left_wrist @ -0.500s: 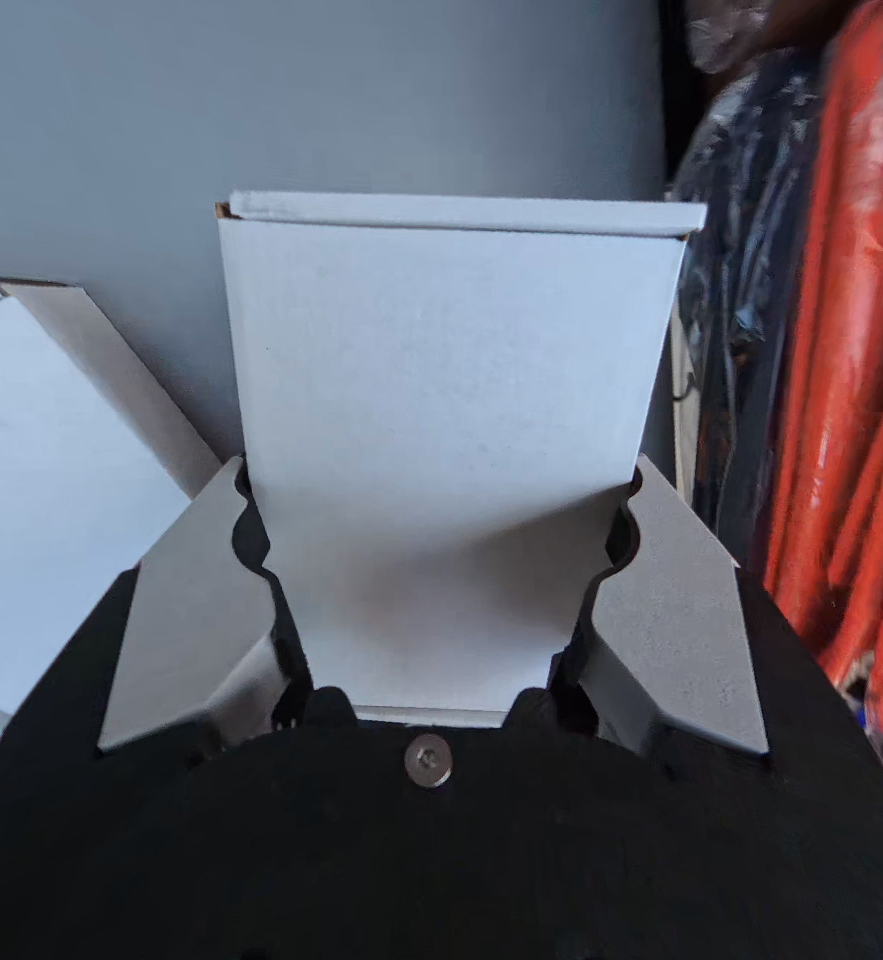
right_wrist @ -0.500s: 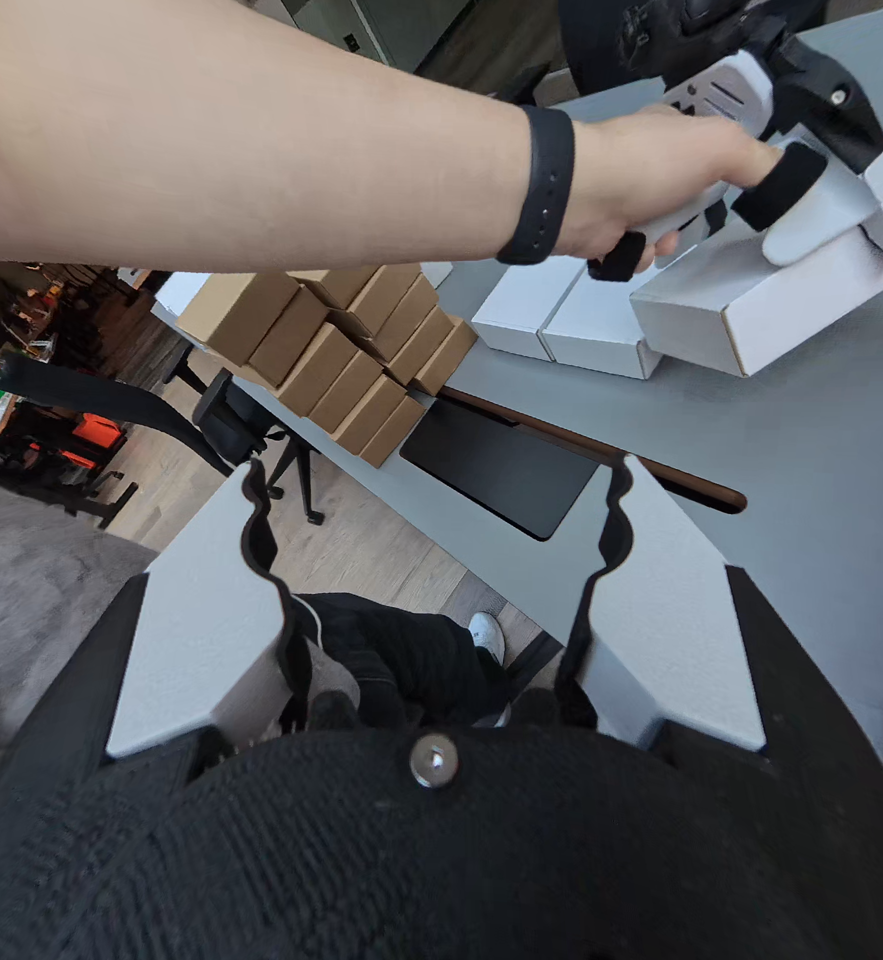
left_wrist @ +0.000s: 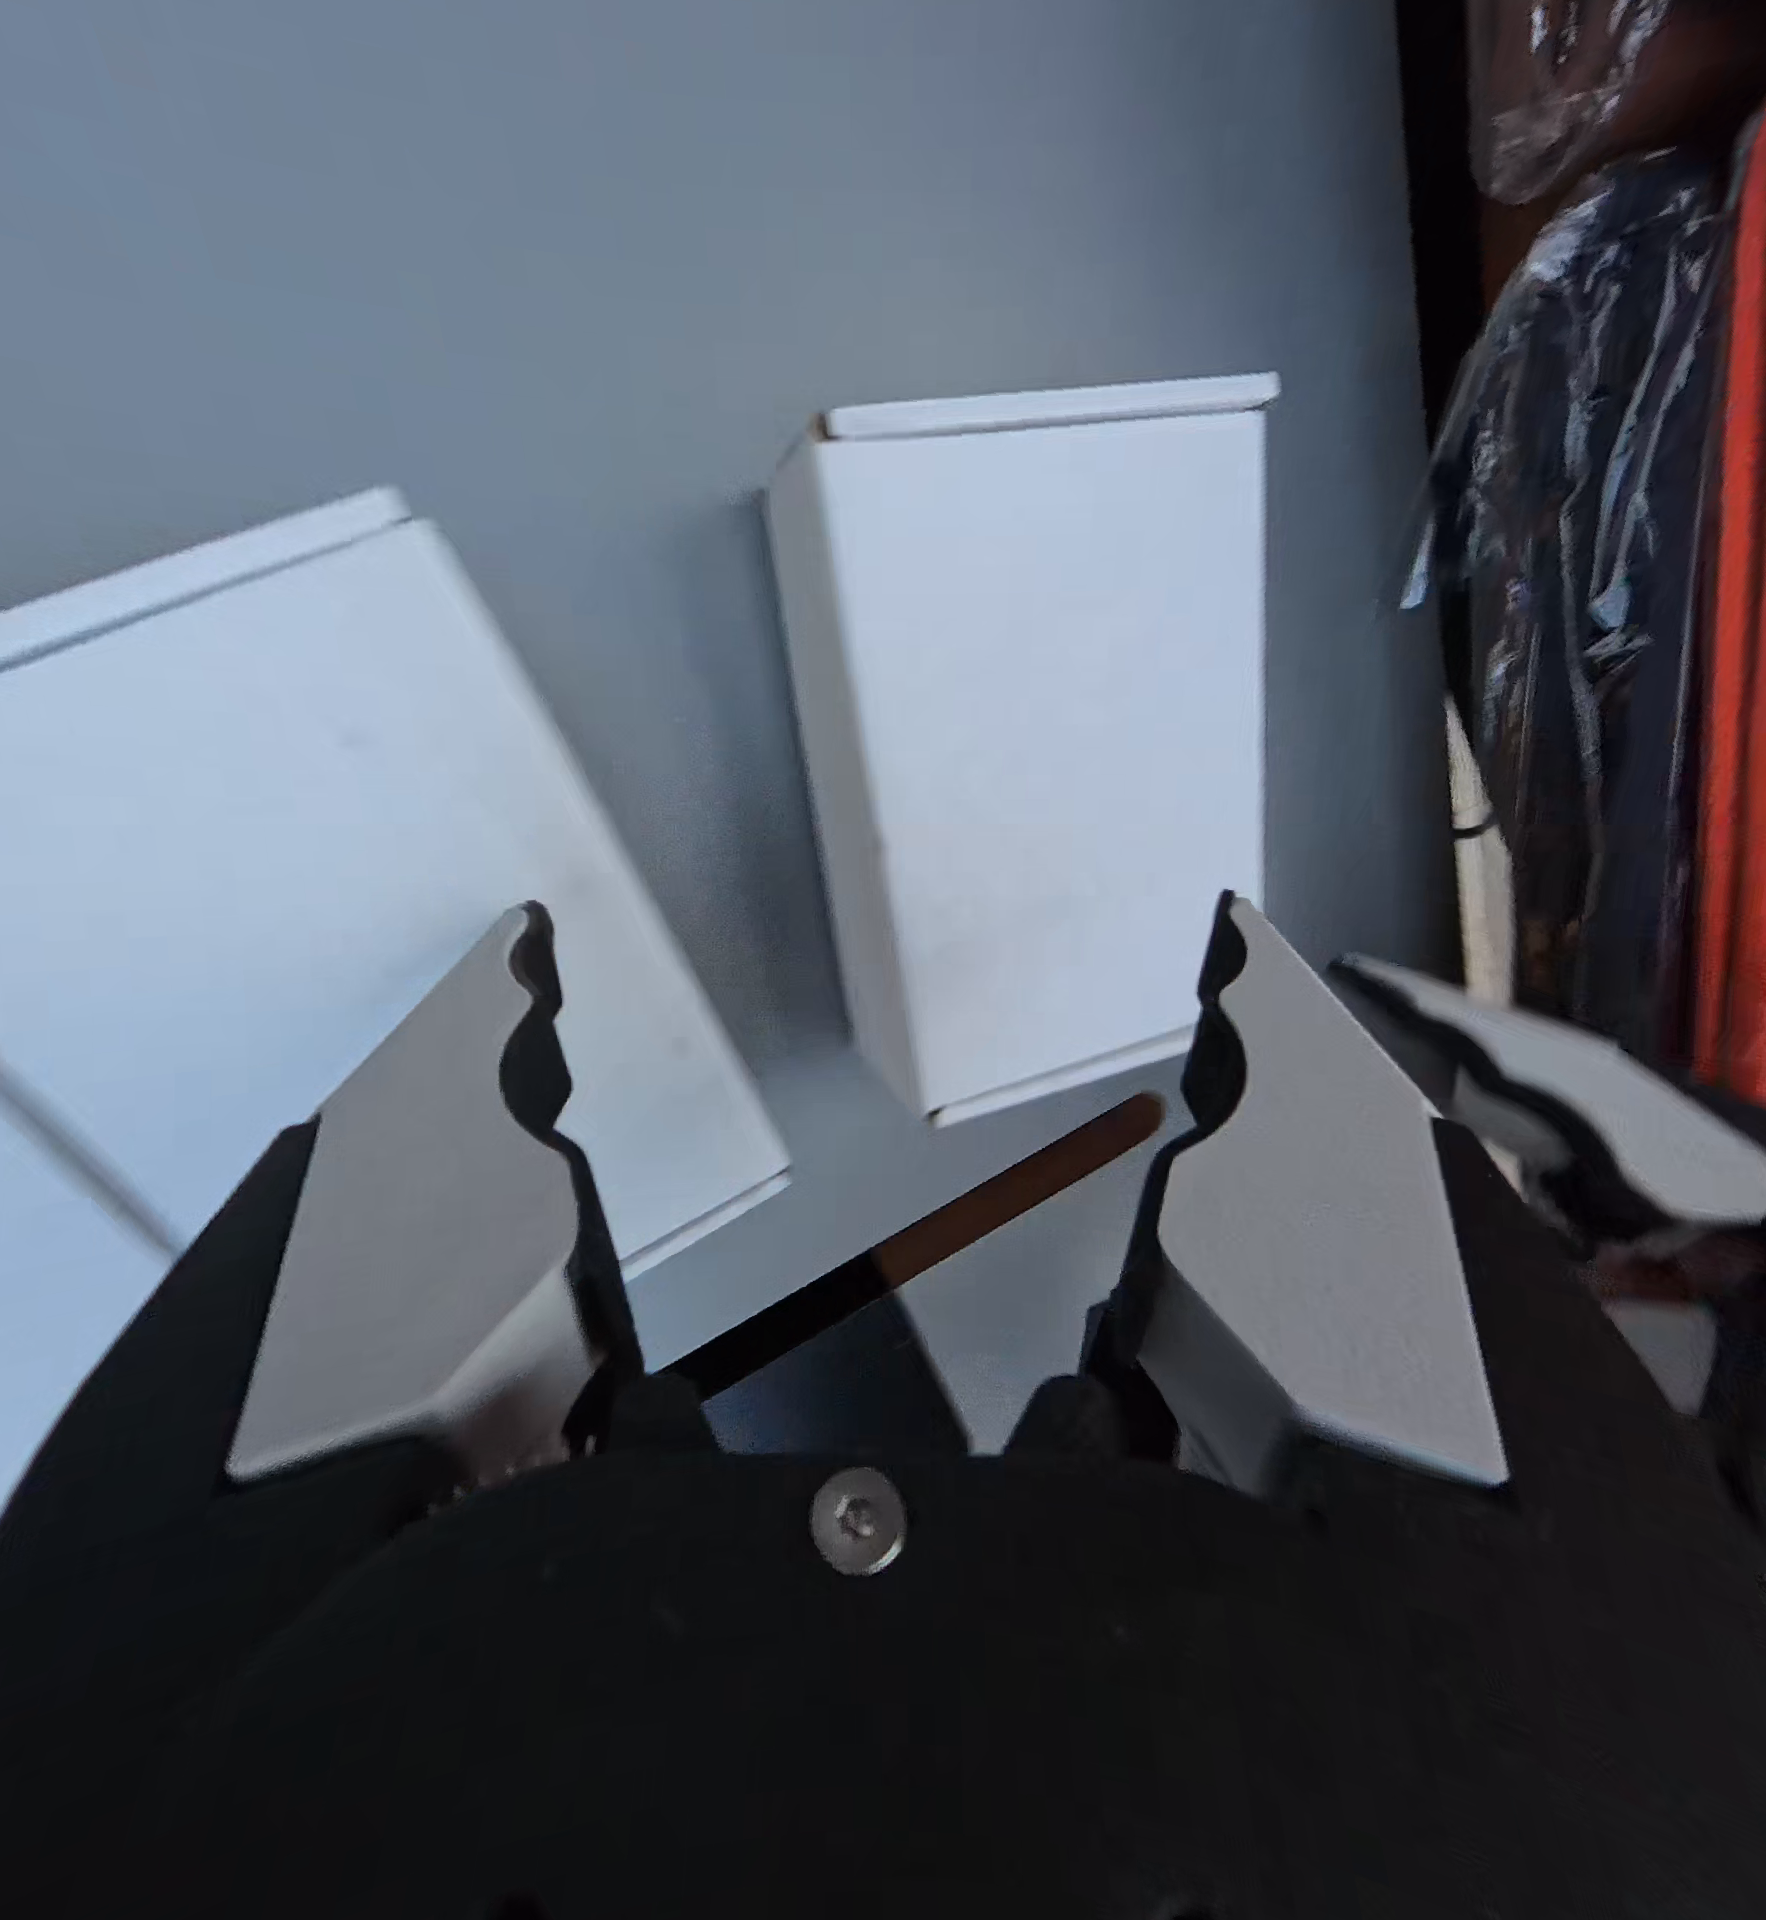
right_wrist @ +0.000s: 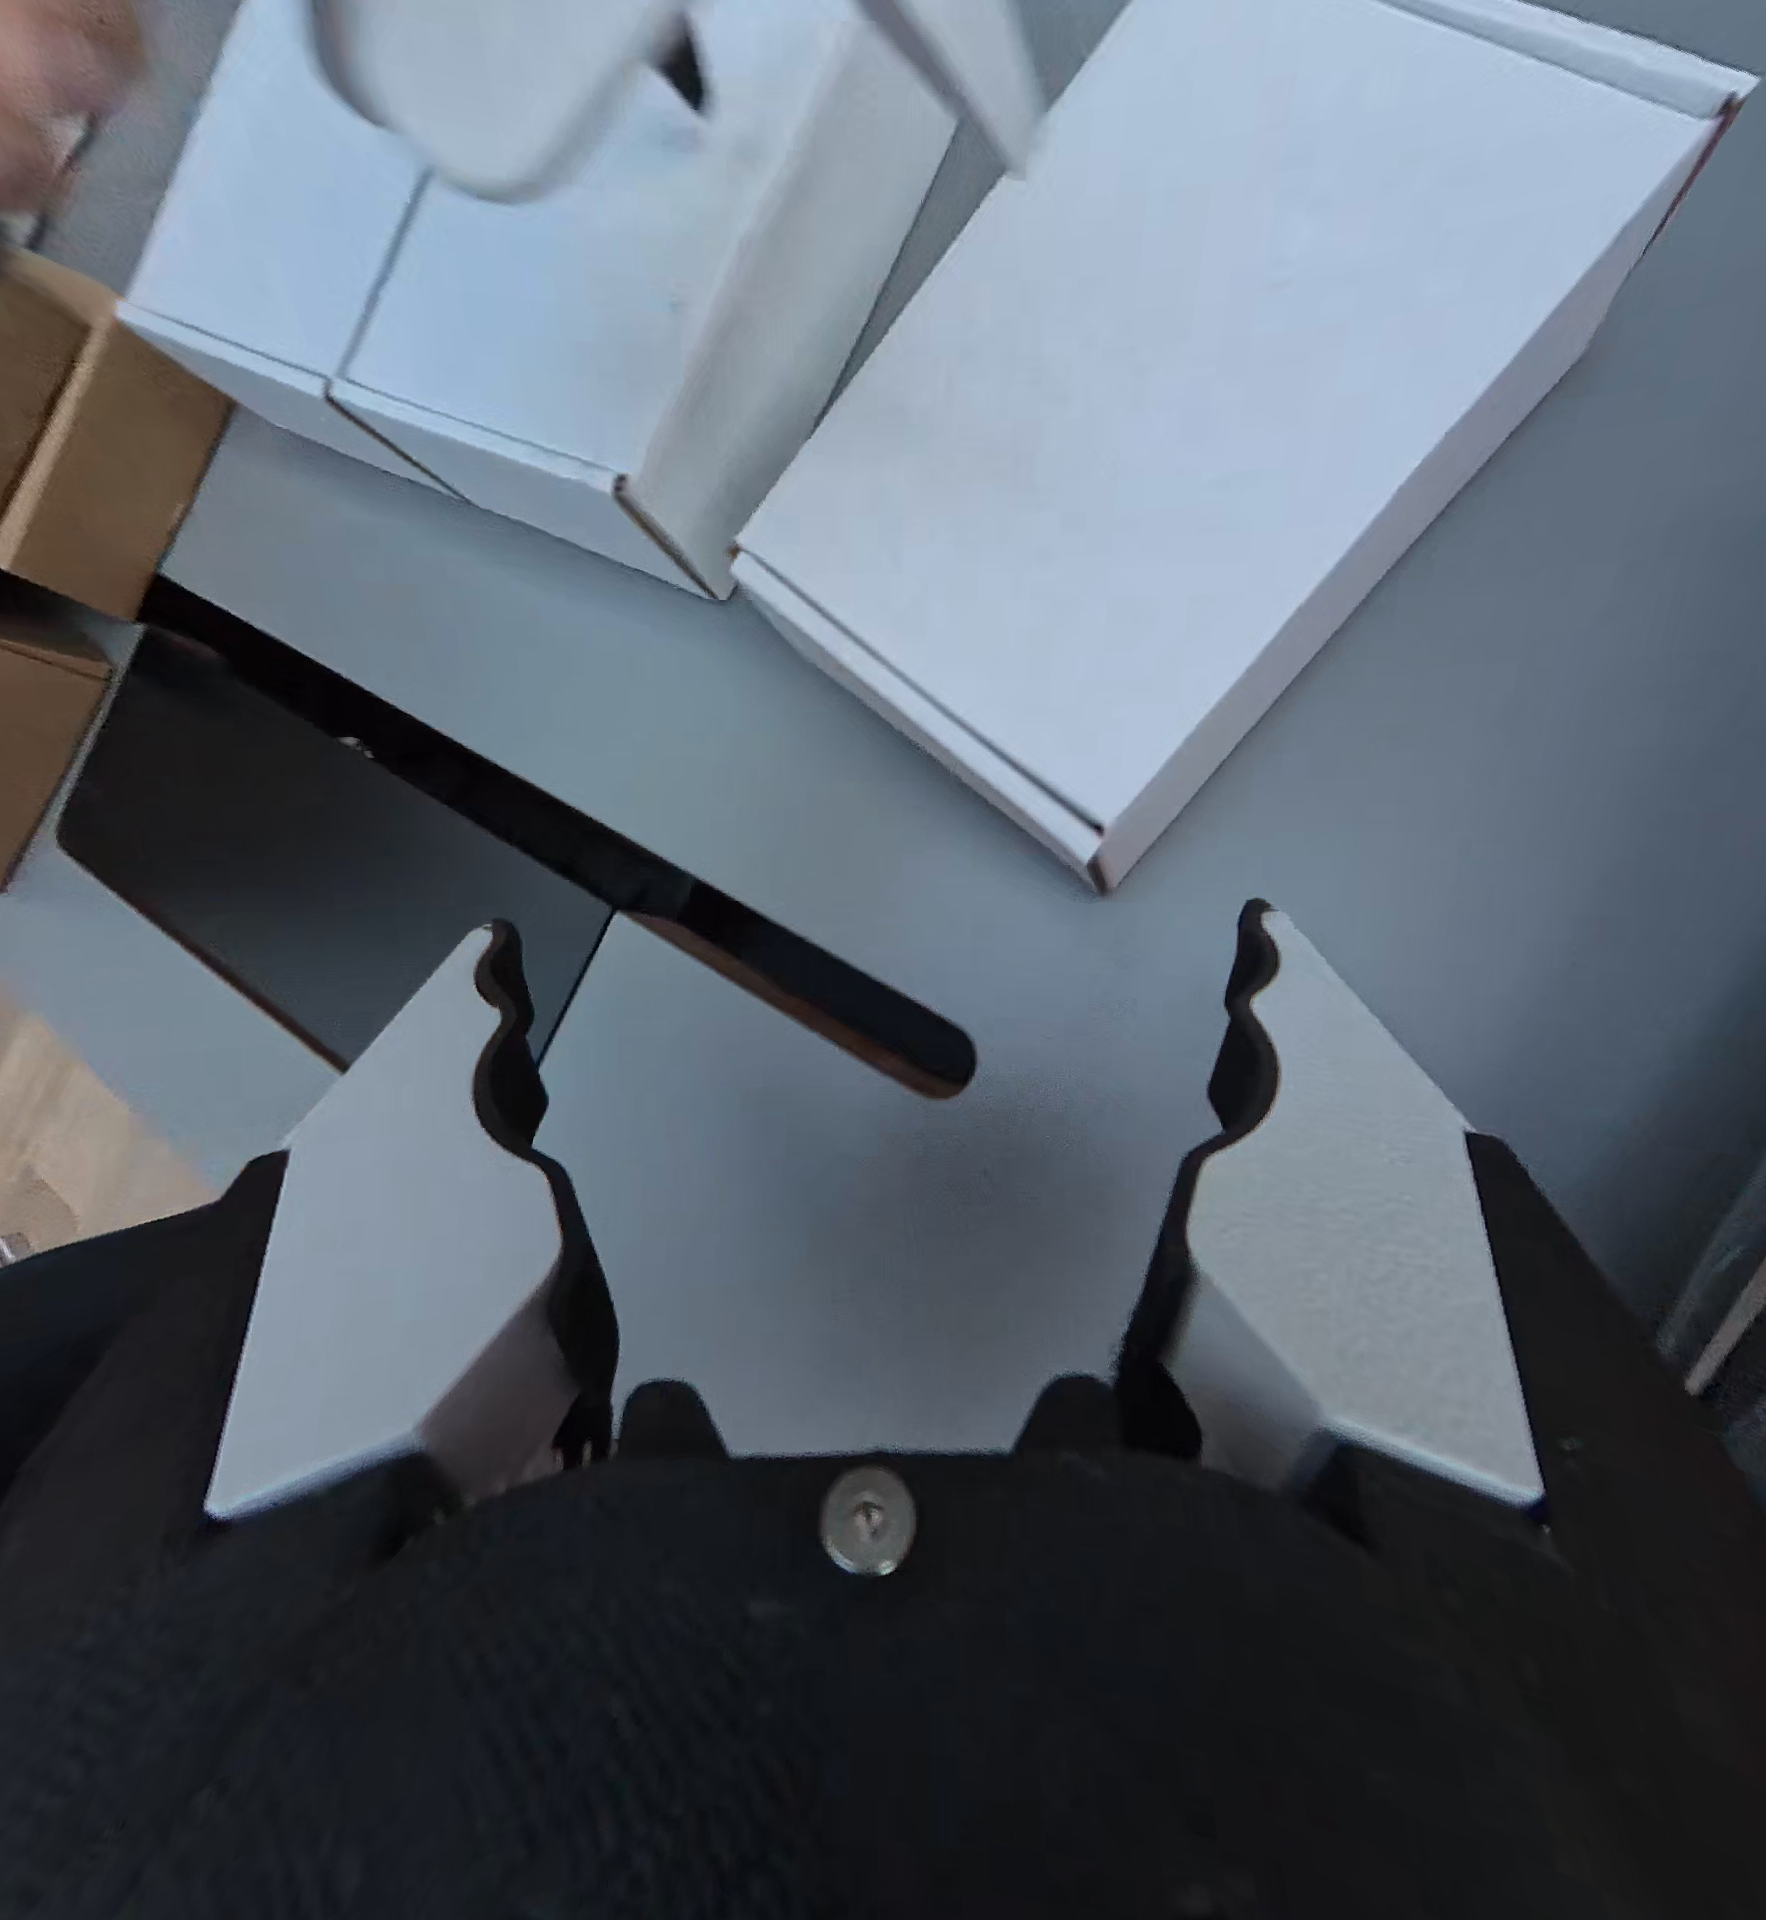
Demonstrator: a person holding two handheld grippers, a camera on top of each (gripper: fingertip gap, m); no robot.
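Note:
My left gripper (left_wrist: 879,914) is open and empty above a grey table (left_wrist: 546,312). A closed white cardboard box (left_wrist: 1035,748) lies flat just ahead of its fingertips, apart from them. A second white box (left_wrist: 287,831) lies to the left. My right gripper (right_wrist: 879,920) is open and empty over the table (right_wrist: 1481,831), short of the white box (right_wrist: 1222,416). Its fingers (left_wrist: 1565,1101) also show at the right edge of the left wrist view. The left gripper (right_wrist: 505,94) shows blurred at the top of the right wrist view.
Two white boxes (right_wrist: 494,312) sit side by side behind a dark slot (right_wrist: 754,966) in the table. Brown boxes (right_wrist: 27,520) are stacked at the left. Red and black garments in plastic (left_wrist: 1637,520) hang past the table's right side.
My left gripper has let go of the white box and drawn back from it. My right gripper has swung from the table's edge over the table toward the boxes.

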